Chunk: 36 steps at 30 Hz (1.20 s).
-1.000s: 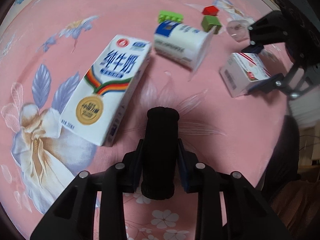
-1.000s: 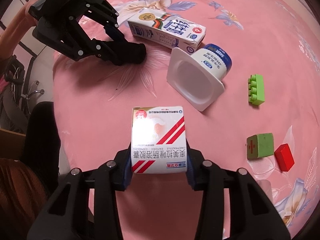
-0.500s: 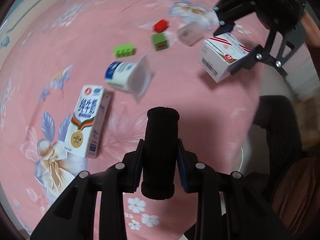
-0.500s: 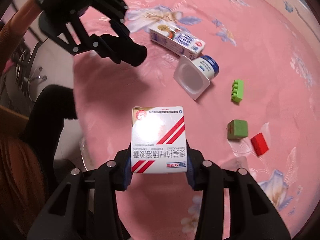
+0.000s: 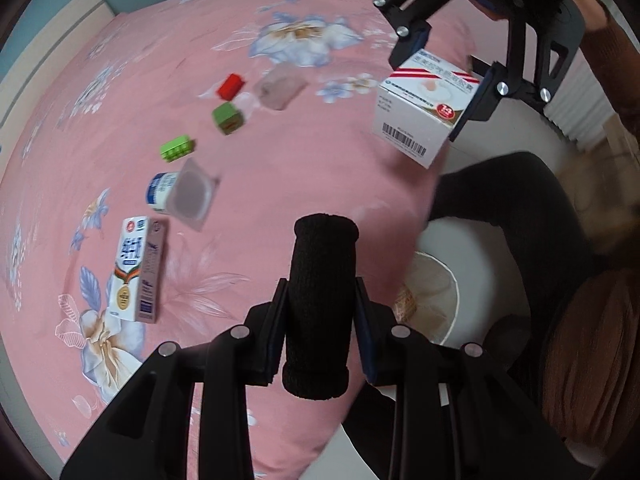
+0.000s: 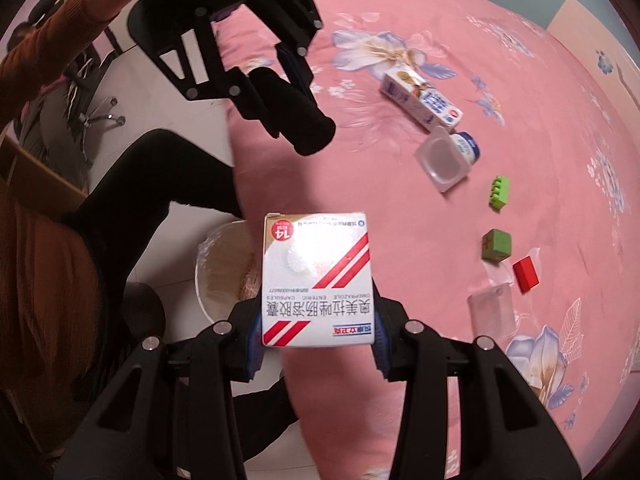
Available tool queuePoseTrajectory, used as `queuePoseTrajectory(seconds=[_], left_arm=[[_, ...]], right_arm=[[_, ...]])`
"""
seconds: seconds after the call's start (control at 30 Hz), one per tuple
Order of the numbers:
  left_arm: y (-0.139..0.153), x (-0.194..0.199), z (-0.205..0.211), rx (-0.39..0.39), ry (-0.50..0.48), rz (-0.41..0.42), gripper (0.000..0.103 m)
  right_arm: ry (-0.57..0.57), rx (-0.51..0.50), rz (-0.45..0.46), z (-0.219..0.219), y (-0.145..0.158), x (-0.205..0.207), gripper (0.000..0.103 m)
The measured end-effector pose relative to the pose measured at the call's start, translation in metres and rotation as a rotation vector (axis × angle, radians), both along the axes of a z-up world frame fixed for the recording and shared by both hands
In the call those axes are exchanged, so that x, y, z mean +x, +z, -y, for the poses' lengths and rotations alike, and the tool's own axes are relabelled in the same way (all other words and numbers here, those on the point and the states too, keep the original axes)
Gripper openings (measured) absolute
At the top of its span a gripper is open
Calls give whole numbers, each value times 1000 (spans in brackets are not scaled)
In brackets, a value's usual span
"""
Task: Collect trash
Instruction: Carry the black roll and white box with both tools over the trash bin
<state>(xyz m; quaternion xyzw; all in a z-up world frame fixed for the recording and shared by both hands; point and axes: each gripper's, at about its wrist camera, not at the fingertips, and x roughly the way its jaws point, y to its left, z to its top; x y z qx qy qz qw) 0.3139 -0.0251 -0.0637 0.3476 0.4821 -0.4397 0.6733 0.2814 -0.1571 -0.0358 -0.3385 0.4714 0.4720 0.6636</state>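
Note:
My left gripper [image 5: 320, 300] is shut on a black fabric roll [image 5: 322, 296], held above the edge of the pink flowered bedspread [image 5: 280, 152]. My right gripper [image 6: 316, 320] is shut on a white medicine box with red stripes [image 6: 316, 276], held over the bed's edge; the box also shows in the left wrist view [image 5: 424, 116]. A white lined trash bin [image 5: 436, 300] stands on the floor below, also in the right wrist view [image 6: 224, 264]. A milk carton [image 5: 134, 272] and a tipped yogurt cup [image 5: 180, 196] lie on the bed.
A green toy brick [image 5: 178, 148], a green cube [image 5: 228, 118], a red block [image 5: 231, 85] and a clear plastic cup [image 5: 280, 88] lie on the bed. The person's black-clad leg [image 5: 520, 208] is beside the bin. A chair base [image 6: 100, 116] stands on the floor.
Both grippers have risen and pulled back from the bed with their loads. The trash bin on the floor has come into view under them.

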Motion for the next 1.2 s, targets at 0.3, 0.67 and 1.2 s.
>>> queuePoseTrajectory(seconds=[0.3,0.67,1.2], left_arm=[[2,-61,11,18,-88,16,33],[-23,-122,22,26,-183,30,33],[-100,-159,28,35,-243,-63,33]], right_arm=[[59,25,41,0,5,-73,44],[126,32,46,-10,-25,-135,44],[140,-15,-42,-34,-118,-153,44]])
